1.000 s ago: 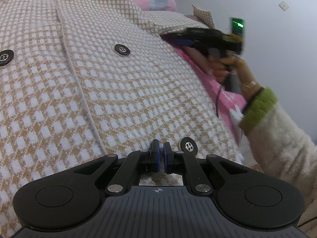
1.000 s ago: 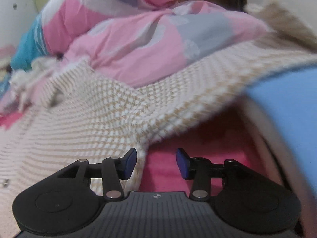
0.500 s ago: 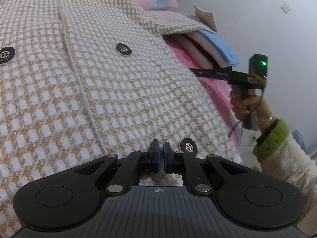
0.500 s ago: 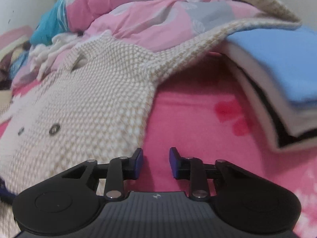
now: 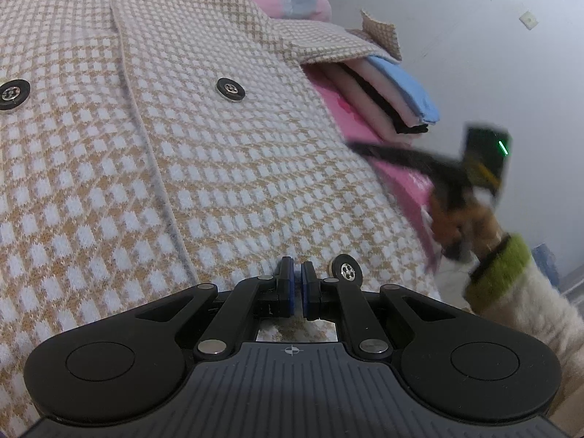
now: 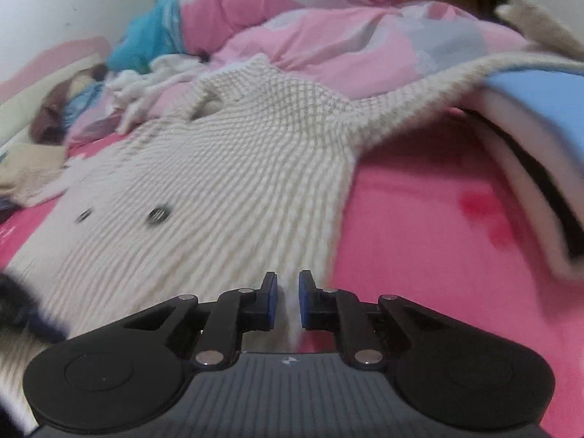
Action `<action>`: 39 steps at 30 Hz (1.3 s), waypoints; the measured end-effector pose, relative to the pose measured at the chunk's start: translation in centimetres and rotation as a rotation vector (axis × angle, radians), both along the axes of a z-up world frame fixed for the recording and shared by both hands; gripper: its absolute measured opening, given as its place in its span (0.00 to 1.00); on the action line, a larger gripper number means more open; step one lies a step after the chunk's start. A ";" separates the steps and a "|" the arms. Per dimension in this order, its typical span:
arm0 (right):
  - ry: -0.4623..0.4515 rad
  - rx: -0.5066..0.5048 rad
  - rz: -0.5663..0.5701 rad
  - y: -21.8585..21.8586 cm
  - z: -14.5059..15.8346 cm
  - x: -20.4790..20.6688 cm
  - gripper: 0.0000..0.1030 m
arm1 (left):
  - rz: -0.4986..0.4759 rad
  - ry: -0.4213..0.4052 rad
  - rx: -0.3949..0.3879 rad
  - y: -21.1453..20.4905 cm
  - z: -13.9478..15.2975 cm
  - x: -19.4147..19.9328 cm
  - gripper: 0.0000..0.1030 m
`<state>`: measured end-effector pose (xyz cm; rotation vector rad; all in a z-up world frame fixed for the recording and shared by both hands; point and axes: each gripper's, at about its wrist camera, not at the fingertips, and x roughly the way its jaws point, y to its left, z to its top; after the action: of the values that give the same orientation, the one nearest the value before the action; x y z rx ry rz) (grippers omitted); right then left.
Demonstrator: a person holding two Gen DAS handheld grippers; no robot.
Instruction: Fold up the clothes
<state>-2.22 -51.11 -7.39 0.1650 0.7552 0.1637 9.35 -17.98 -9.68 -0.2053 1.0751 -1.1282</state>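
A tan-and-white checked knit cardigan (image 5: 219, 182) lies spread front up on a pink bed sheet (image 6: 438, 237), its dark buttons (image 5: 230, 89) showing. My left gripper (image 5: 295, 284) is shut on the cardigan's bottom hem, beside the lowest button (image 5: 345, 268). My right gripper (image 6: 286, 292) sits low at the cardigan's (image 6: 237, 200) right side edge. Its jaws are narrowed to a small gap, with the edge of the knit running between them. In the left wrist view, a hand (image 5: 456, 219) in a green-cuffed sleeve holds that gripper, which is blurred.
One cardigan sleeve drapes over a folded stack of blue, white and black clothes (image 6: 540, 102) at the right. A rumpled pink, blue and grey quilt (image 6: 328, 36) and loose garments (image 6: 138, 95) lie beyond the collar. A grey wall (image 5: 474, 54) bounds the bed's right side.
My right gripper pulled back from under the sleeve down along the cardigan's right edge, and its jaws narrowed steadily. My left gripper kept its hold on the hem.
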 end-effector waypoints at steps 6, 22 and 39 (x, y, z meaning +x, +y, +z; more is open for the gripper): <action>0.000 -0.014 0.017 0.2 2.7 -5.0 0.12 | -0.003 0.038 0.000 0.1 -0.1 0.4 0.07; -0.030 0.022 -0.079 1.6 3.3 -15.0 0.13 | -0.002 0.032 0.027 -0.4 0.0 0.4 0.07; -0.013 -0.066 0.020 4.9 2.9 -15.7 0.17 | -0.032 -0.049 0.089 -1.3 0.9 -0.2 0.07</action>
<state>-17.88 -46.23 -4.53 0.0933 0.7487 0.1583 9.13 -19.24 -8.79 -0.0900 1.0855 -1.1062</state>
